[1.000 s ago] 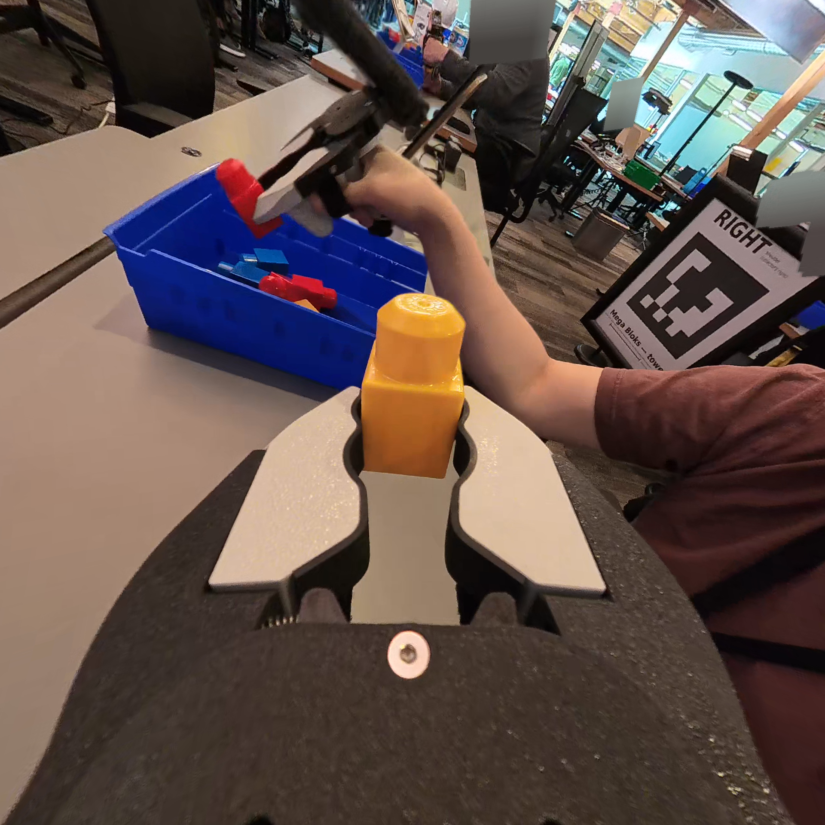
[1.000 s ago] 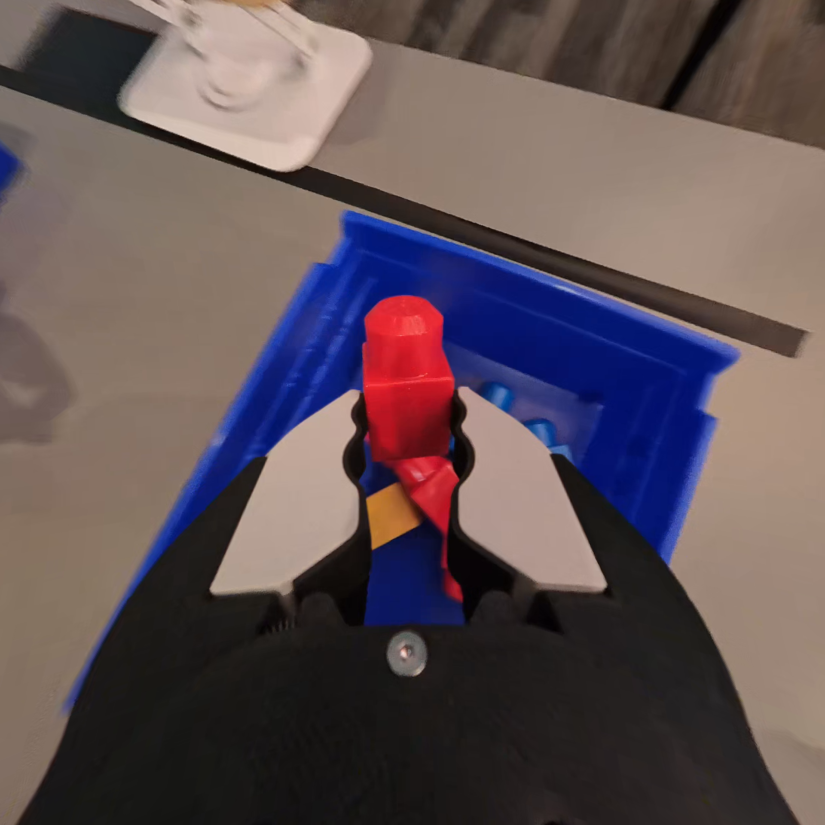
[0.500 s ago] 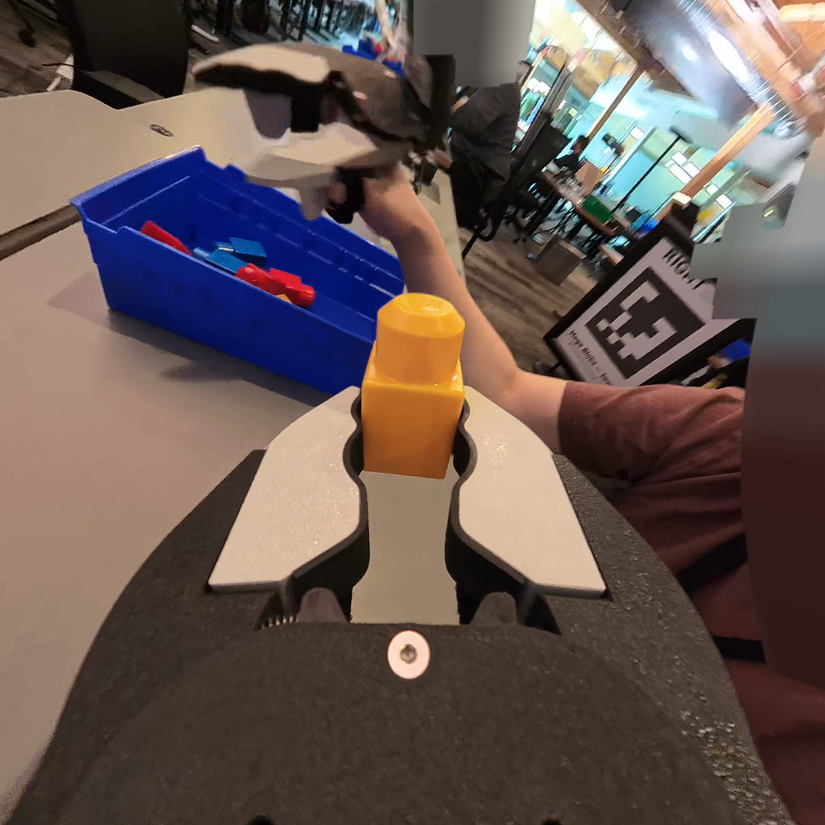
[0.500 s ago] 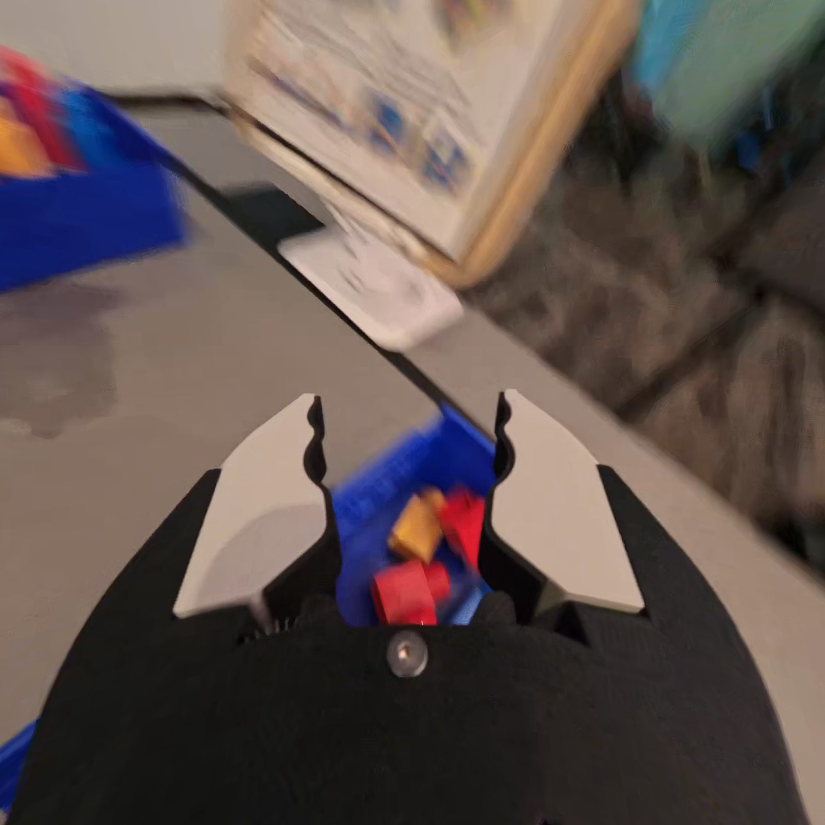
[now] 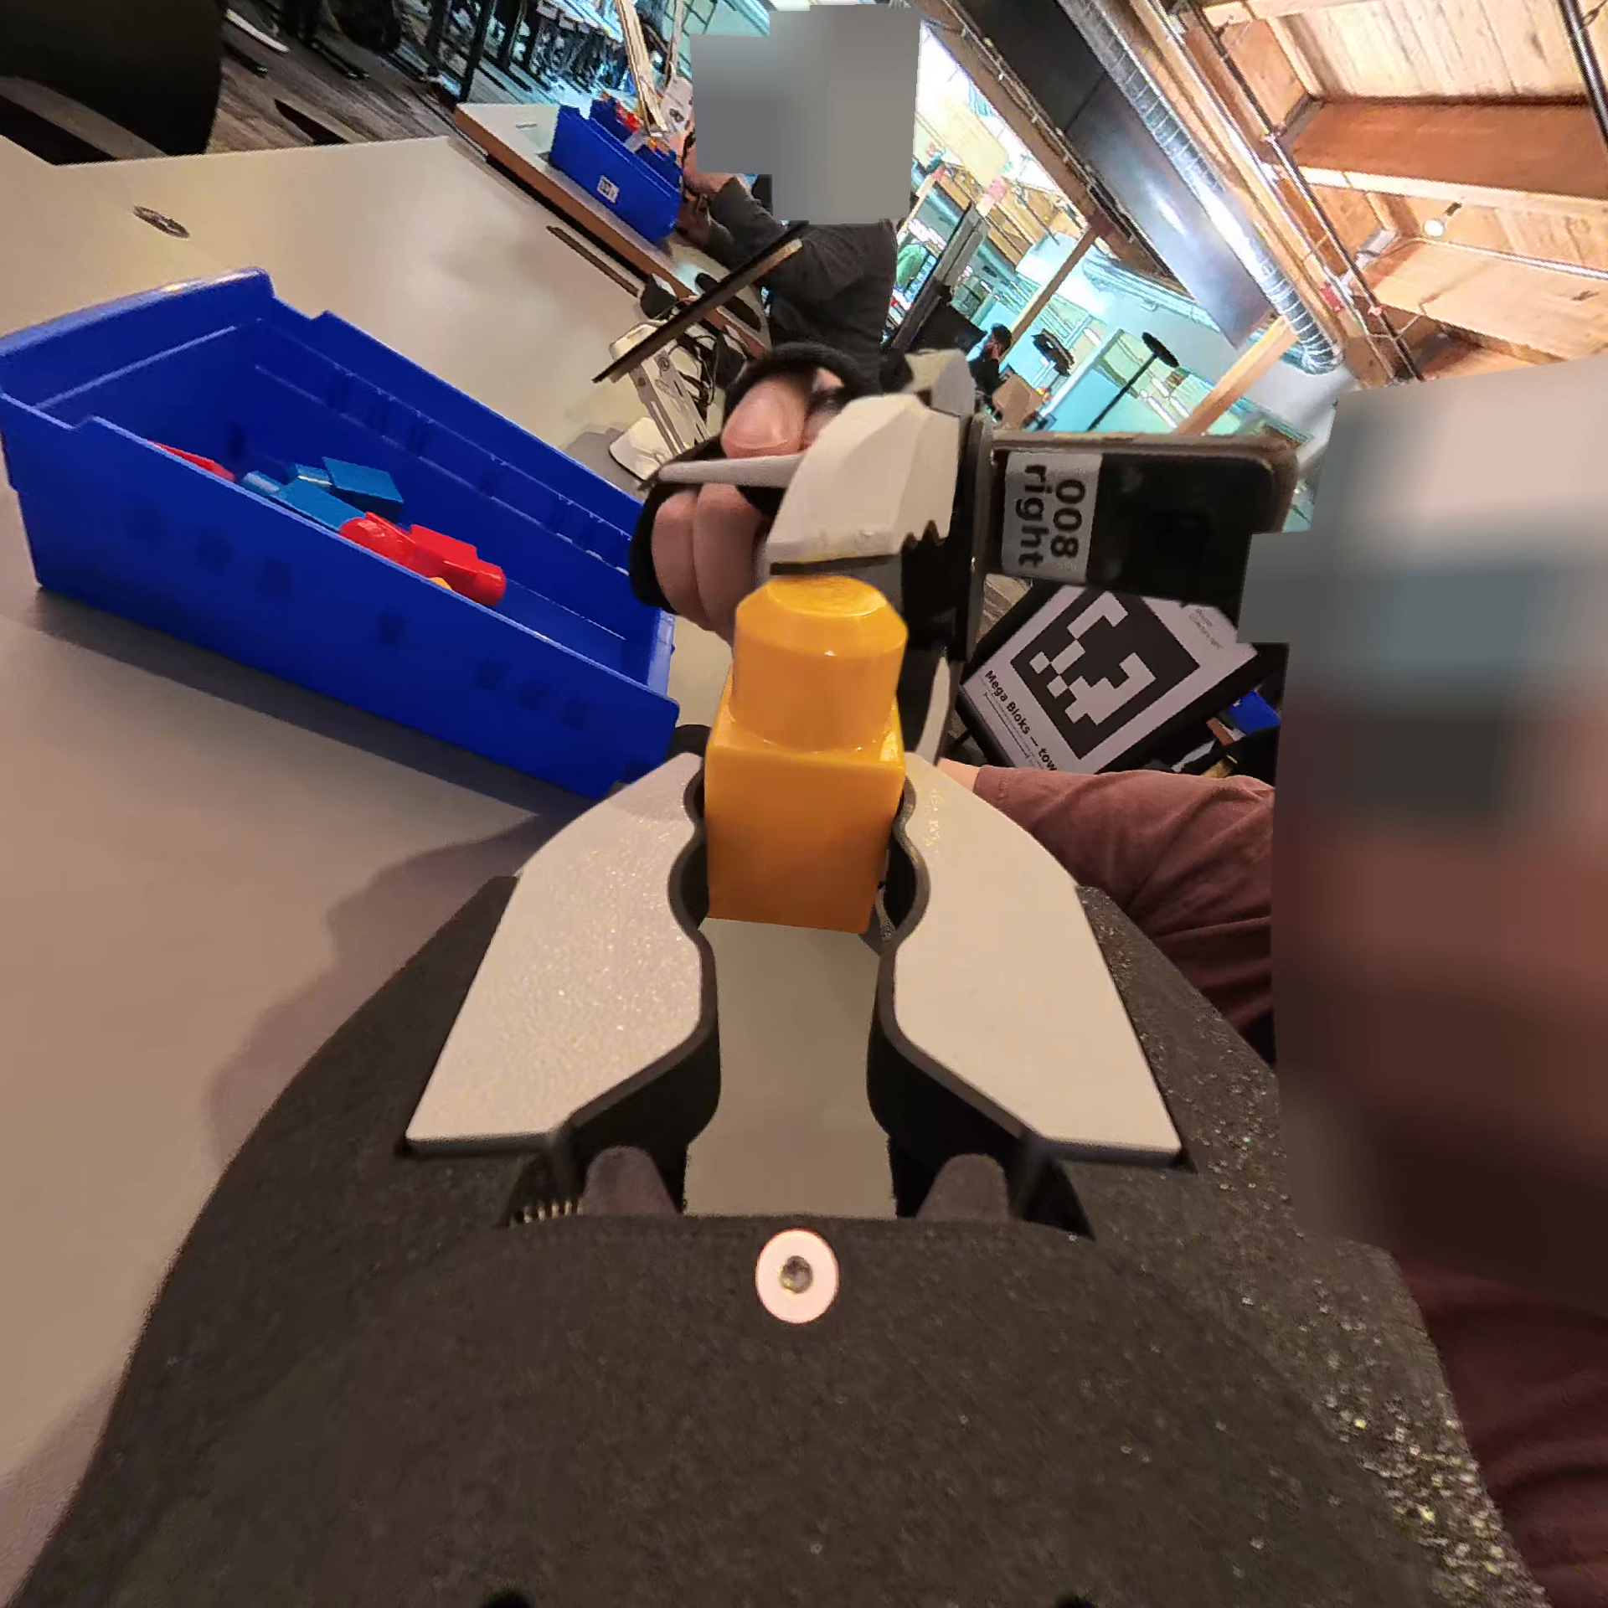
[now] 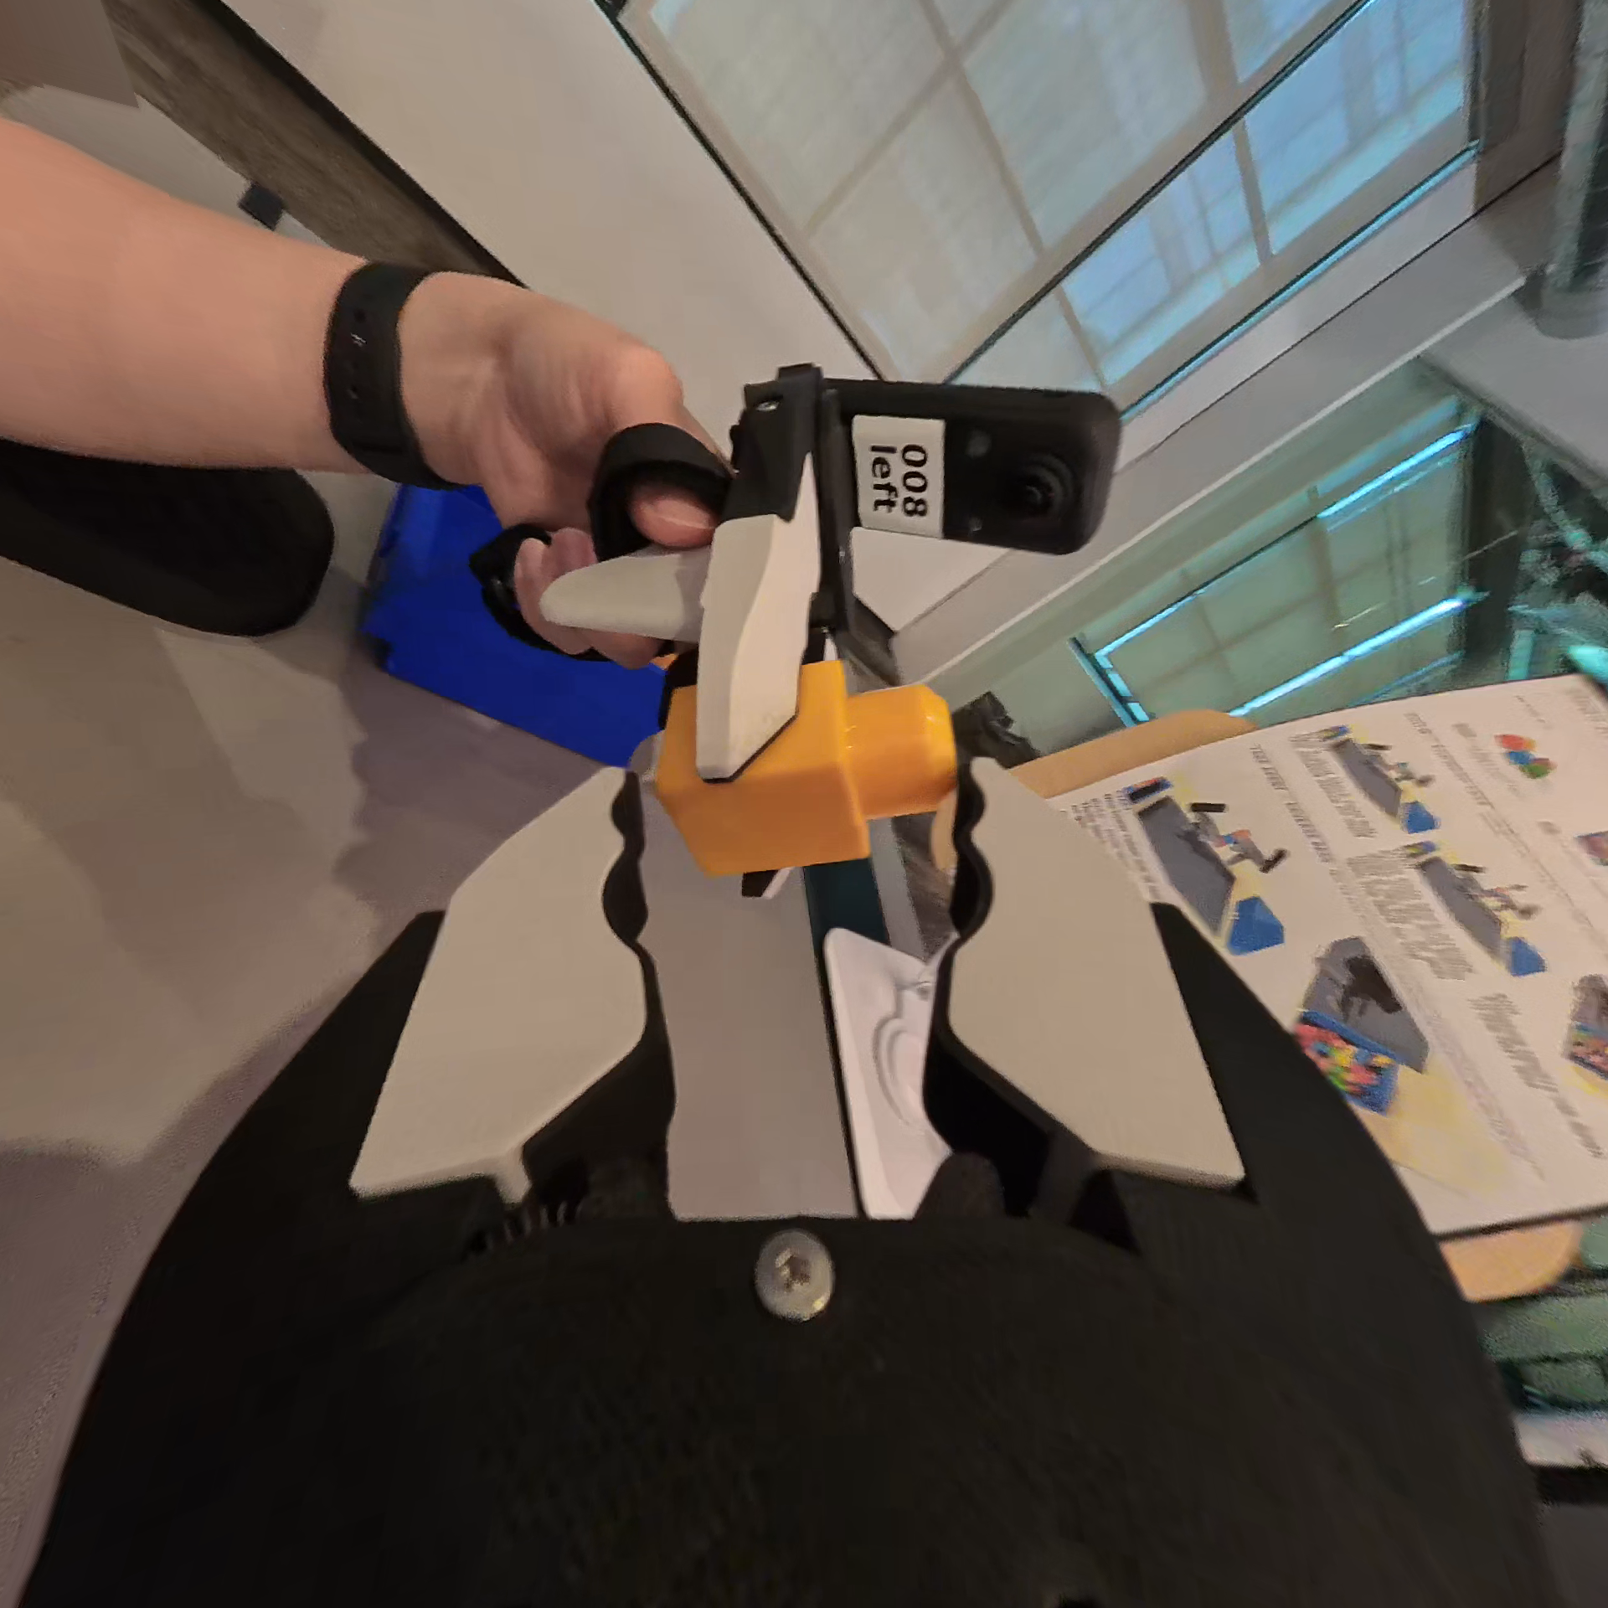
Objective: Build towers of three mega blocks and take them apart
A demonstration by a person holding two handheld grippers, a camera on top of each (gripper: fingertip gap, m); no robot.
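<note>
Since a second ago, the right gripper (image 6: 796, 835) has released its red block over the blue bin (image 5: 365, 626) and has swung across to the orange block (image 5: 800, 783), which has stayed clamped in the left gripper (image 5: 796, 835).

Relative to the orange block: the grey table (image 5: 217, 870) is lying below and to its left in the left wrist view, and the blue bin is resting on that table up and left of the block, holding red blocks (image 5: 426, 552) and blue blocks (image 5: 344, 492). An instruction sheet (image 6: 1357, 940) is standing to the block's right in the right wrist view.

The left gripper is pressing both pads against the block's square body, stud pointing away from it. The right gripper is standing wide, its fingers (image 6: 1027, 870) spanning the block end to end, with a gap on the base side; contact at the stud tip cannot be judged.
</note>
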